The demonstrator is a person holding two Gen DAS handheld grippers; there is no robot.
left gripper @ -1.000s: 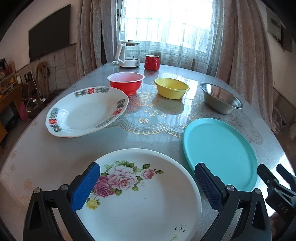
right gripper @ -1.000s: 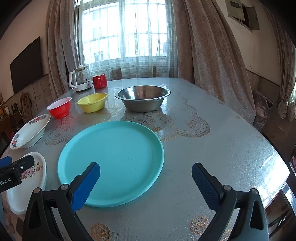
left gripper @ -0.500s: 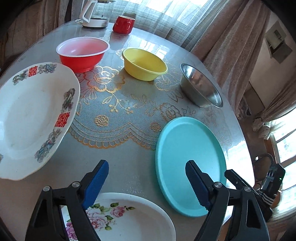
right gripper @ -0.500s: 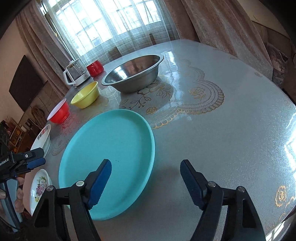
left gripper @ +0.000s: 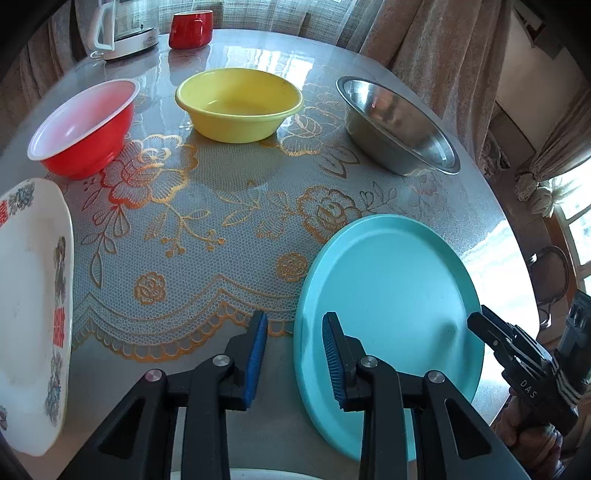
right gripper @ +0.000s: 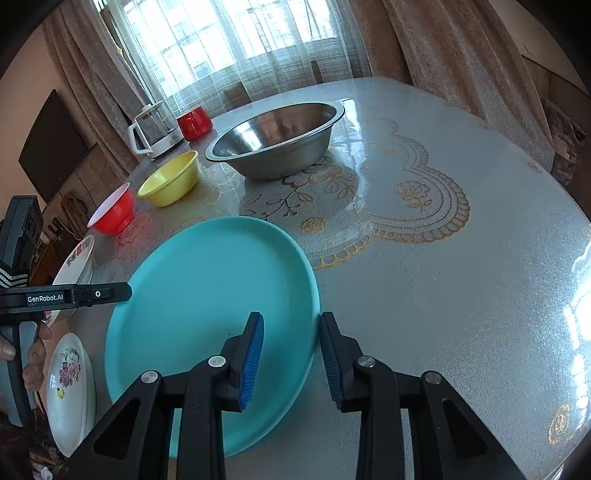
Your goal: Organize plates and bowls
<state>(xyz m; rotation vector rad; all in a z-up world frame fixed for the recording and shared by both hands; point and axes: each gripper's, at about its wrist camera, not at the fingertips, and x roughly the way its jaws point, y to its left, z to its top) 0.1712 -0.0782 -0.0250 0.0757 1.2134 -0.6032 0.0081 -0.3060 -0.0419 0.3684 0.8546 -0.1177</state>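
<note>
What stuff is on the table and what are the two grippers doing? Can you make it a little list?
bowls: red bowl, yellow bowl, steel bowl, in a row
plates: teal plate; white patterned plate; rose plate
left gripper: partly open, straddling the teal plate's left rim
right gripper: partly open, straddling the teal plate's right rim
far edge: glass kettle, red mug
table: lace-patterned cover

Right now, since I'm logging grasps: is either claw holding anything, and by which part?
Nothing is held yet. Both claws, left and right, straddle opposite rim edges of the teal plate, jaws open.
</note>
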